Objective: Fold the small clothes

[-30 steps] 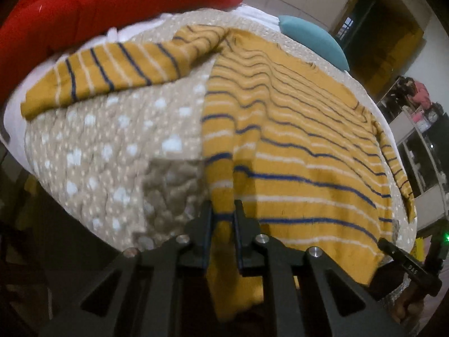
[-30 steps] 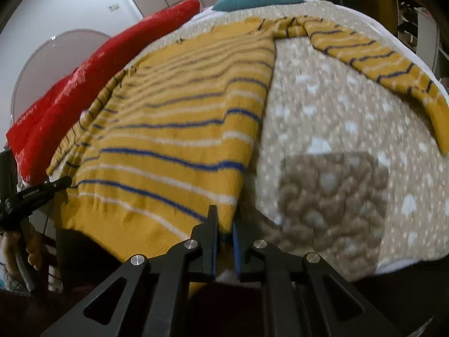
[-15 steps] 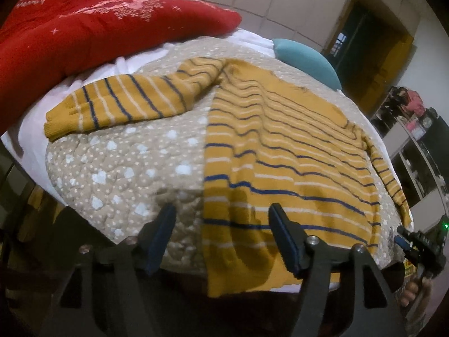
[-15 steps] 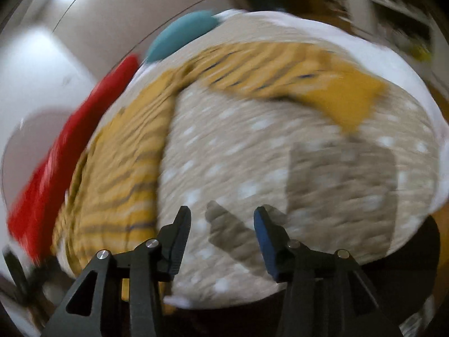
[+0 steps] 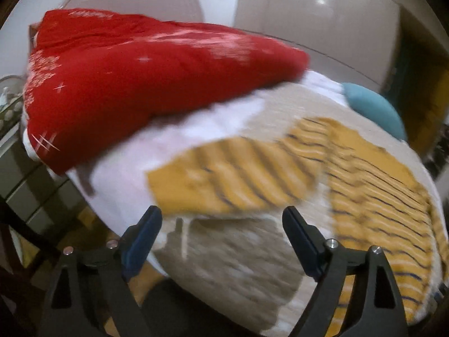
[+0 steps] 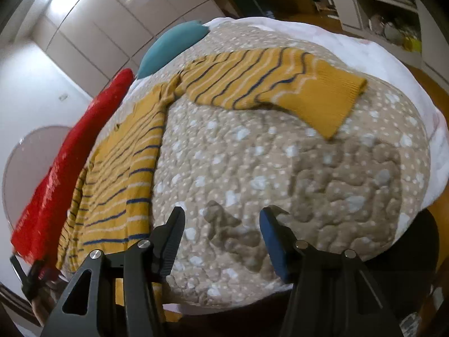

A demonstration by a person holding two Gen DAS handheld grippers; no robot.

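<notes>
The left gripper's fingers are spreading with nothing between them, tilted down over the bed's dotted beige quilt. Just beyond them one sleeve of the yellow striped sweater runs crosswise, blurred; its body lies past the right finger. The right gripper's fingers are also spreading, empty, angled down over the quilt. The sweater's body stretches away past the left finger; its other sleeve crosses well beyond the tips.
</notes>
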